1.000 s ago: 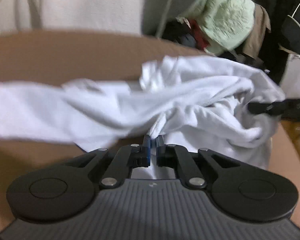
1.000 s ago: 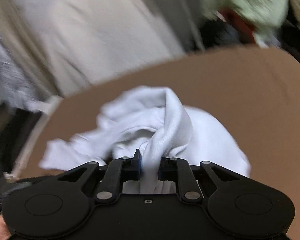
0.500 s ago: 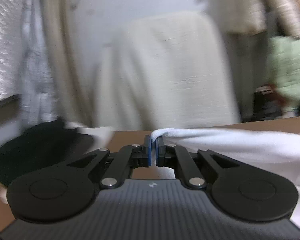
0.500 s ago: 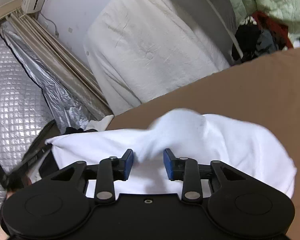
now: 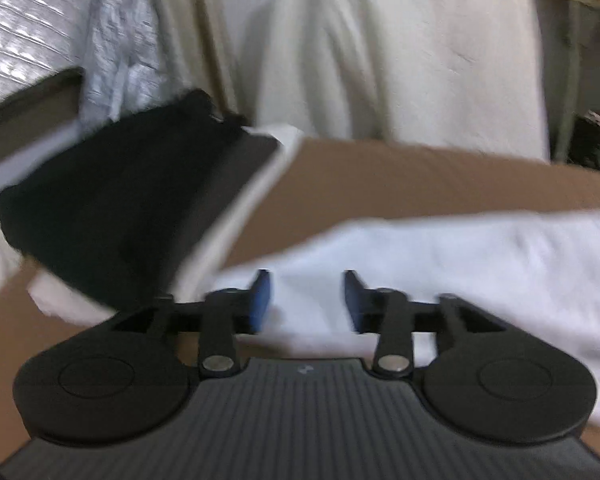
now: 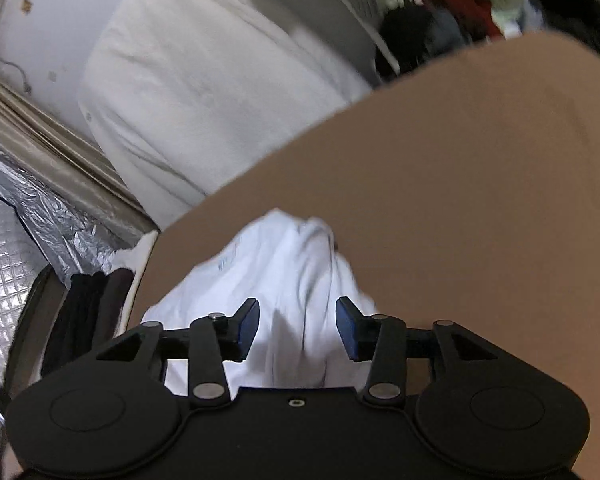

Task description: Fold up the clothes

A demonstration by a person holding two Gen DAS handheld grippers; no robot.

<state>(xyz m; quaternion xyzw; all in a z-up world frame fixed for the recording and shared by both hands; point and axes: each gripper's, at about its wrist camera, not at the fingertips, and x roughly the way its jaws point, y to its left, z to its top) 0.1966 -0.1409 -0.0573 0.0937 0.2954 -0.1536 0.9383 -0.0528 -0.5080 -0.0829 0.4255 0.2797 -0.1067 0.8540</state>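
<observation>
Plain brown table (image 6: 480,200), smooth matte top, a white garment (image 6: 284,280) lying rumpled on it near the left edge, the same cloth (image 5: 480,264) stretched across it in the left view

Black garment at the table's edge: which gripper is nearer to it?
Left. The left gripper is open over the white cloth, with the black garment right beside it. The right gripper, also open, sees it farther off.
</observation>
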